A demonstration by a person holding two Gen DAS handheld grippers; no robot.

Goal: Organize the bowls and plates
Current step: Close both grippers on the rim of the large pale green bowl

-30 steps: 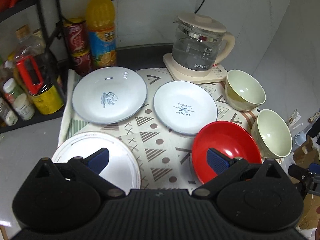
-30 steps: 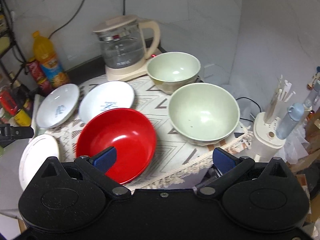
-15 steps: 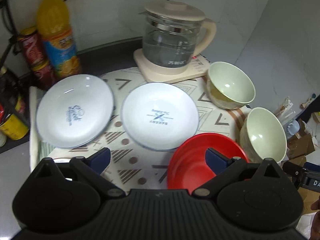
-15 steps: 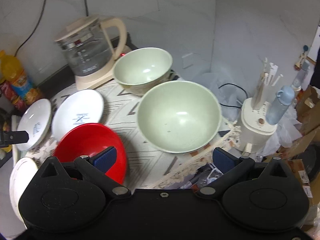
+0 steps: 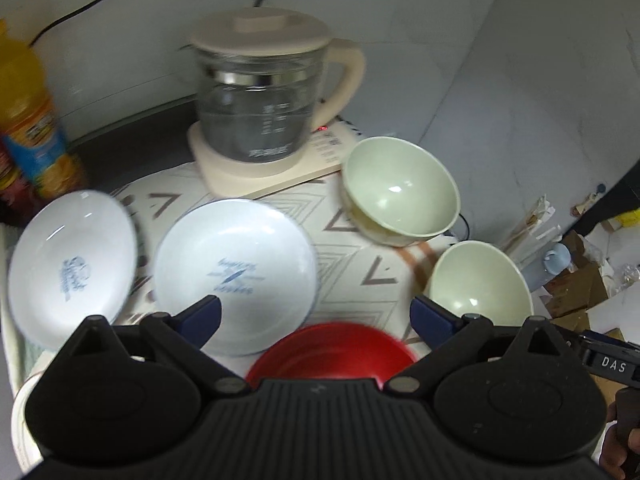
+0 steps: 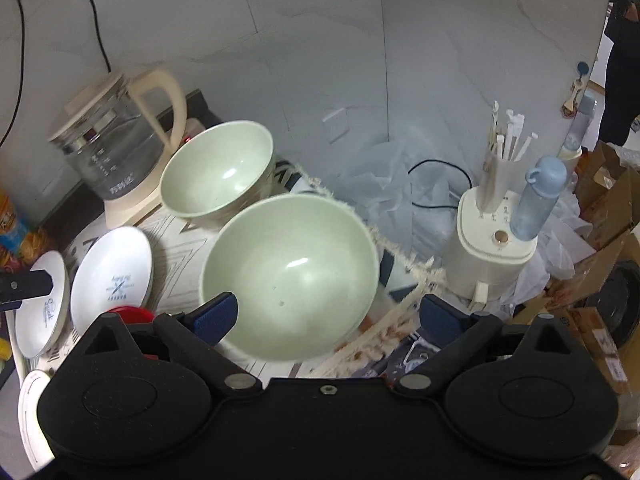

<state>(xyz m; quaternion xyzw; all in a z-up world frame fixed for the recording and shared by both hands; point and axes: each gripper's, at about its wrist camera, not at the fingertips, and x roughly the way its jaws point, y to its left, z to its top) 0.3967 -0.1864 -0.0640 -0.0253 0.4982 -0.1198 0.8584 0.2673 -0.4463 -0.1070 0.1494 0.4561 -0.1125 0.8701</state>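
Right wrist view: right hand-held gripper (image 6: 326, 314) wide open, empty, above near green bowl (image 6: 290, 276) on bench. Left wrist view: left hand-held gripper (image 5: 316, 316) wide, empty, over red bowl (image 5: 332, 350).

My left gripper (image 5: 315, 314) hovers over desk, fingers (image 5: 202, 315) spread wide, nothing between. Red bowl (image 5: 330, 350) just below. Two white plates (image 5: 234, 276) side by side; two green bowls (image 5: 400, 190) right; kettle (image 5: 264, 100) behind.

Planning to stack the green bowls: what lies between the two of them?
Nothing: in the left wrist view only bare patterned cloth separates the far bowl and near bowl.
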